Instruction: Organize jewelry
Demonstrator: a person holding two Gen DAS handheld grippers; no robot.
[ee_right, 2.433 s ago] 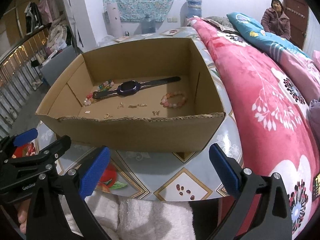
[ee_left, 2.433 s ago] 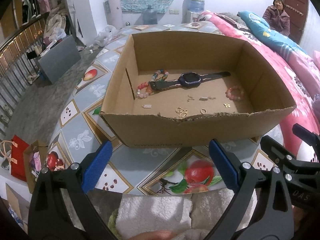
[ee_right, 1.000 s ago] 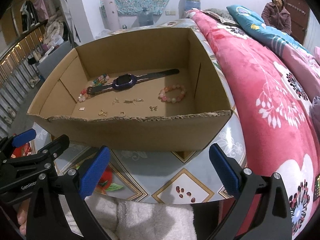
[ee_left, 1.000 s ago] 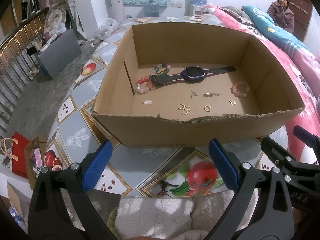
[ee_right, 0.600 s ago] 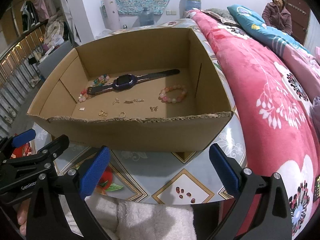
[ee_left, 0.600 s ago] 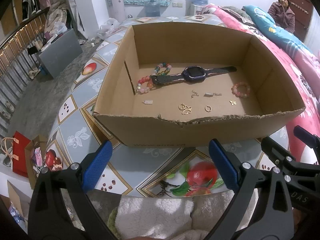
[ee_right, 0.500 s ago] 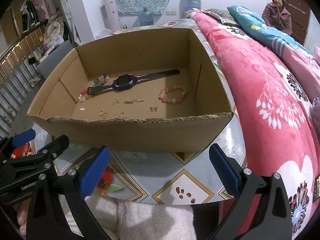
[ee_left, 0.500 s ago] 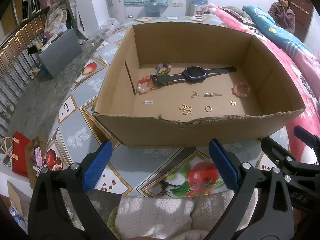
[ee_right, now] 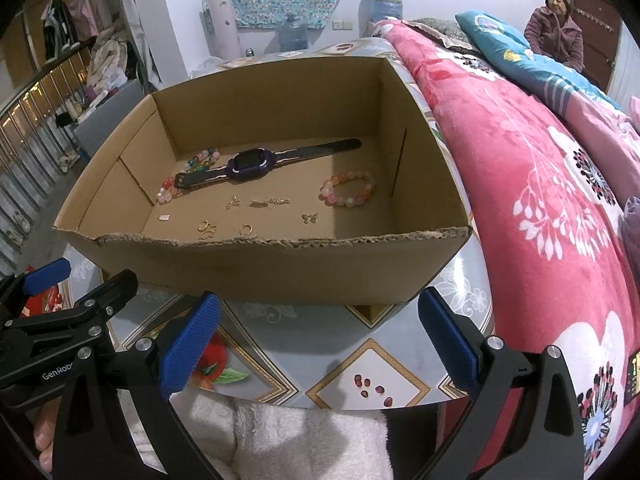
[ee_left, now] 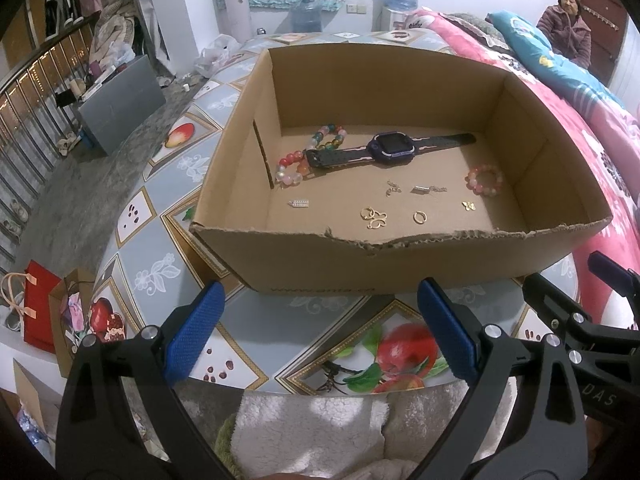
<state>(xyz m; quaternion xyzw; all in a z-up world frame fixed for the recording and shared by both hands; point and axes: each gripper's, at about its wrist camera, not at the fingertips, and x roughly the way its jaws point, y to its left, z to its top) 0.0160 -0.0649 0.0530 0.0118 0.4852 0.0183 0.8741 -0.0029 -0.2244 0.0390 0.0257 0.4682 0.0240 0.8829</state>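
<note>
Left wrist view: left gripper [ee_left: 318,330] wide open, empty, short of the cardboard box [ee_left: 400,264]; right gripper [ee_right: 318,334] likewise — spread, holding nothing. Contents on the box floor: watch [ee_left: 390,147] toward 12 o'clock, pink bead bracelet [ee_left: 484,179] at 2, gold rings [ee_left: 372,216] nearest. Advice: clear the torn front rim [ee_left: 400,245] from above, then descend. Walls crowd the corners; the mid-floor offers the most room.

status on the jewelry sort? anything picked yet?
Nothing sorted yet. The watch, three bead bracelets and the small gold pieces lie loose in the cardboard box. Left claw and right claw are both open, empty, outside the box. All picking remains.
</note>
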